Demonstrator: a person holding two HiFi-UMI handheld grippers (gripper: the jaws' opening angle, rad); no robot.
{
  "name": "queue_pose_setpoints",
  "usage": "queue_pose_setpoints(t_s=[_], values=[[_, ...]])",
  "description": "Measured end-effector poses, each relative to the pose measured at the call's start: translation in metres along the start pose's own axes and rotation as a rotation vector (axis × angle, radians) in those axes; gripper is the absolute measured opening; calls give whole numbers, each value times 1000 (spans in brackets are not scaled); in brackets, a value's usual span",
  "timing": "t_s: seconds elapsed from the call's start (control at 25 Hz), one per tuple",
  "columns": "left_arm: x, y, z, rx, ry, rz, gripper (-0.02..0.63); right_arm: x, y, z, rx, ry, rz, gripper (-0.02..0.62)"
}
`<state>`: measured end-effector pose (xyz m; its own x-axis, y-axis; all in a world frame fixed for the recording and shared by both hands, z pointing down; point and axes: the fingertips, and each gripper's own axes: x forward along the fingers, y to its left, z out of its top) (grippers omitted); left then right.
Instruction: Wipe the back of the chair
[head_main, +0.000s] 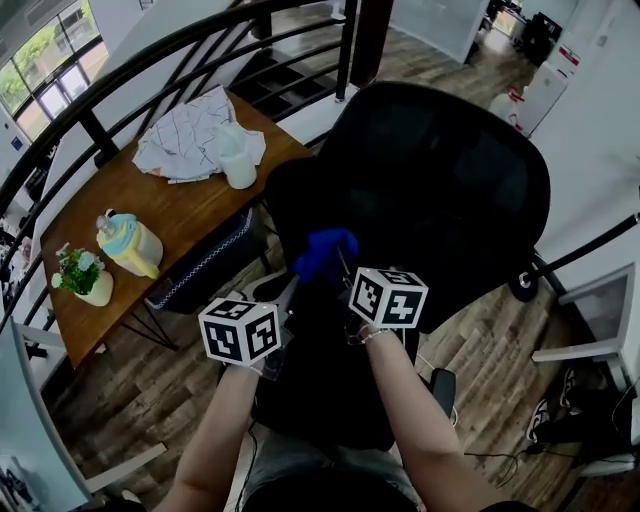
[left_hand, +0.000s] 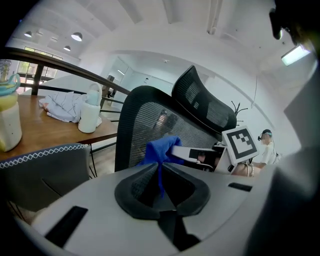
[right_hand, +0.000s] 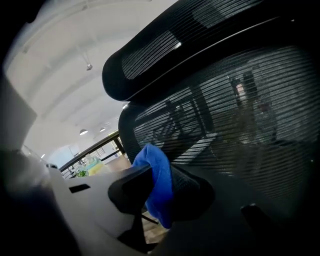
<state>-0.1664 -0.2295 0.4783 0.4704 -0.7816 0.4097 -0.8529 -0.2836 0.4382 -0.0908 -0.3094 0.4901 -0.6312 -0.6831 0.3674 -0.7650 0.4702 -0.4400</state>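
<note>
The black mesh office chair (head_main: 440, 190) stands in front of me, its back (right_hand: 240, 125) and headrest (right_hand: 165, 55) filling the right gripper view. A blue cloth (head_main: 325, 255) is bunched close against the chair back's lower left. My right gripper (head_main: 342, 268) is shut on the blue cloth (right_hand: 157, 185), which folds over its jaws. My left gripper (head_main: 292, 290) sits just left of it; a thin corner of the blue cloth (left_hand: 160, 150) runs down between its jaws, which are closed on it. The right gripper (left_hand: 200, 155) shows beside the cloth in the left gripper view.
To the left is a wooden table (head_main: 170, 220) carrying a white checked cloth (head_main: 190, 135), a white cup (head_main: 238, 165), a yellow pitcher (head_main: 130, 245) and a small potted plant (head_main: 82, 275). A grey basket (head_main: 205, 265) sits under it. A black railing (head_main: 120, 70) curves behind.
</note>
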Motion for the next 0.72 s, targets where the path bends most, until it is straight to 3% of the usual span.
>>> queue_pose_setpoints(t_s=[0.72], values=[[56,-69,-28,54,110,-122,32,-75,-94,-8,69,-47,-144,109]])
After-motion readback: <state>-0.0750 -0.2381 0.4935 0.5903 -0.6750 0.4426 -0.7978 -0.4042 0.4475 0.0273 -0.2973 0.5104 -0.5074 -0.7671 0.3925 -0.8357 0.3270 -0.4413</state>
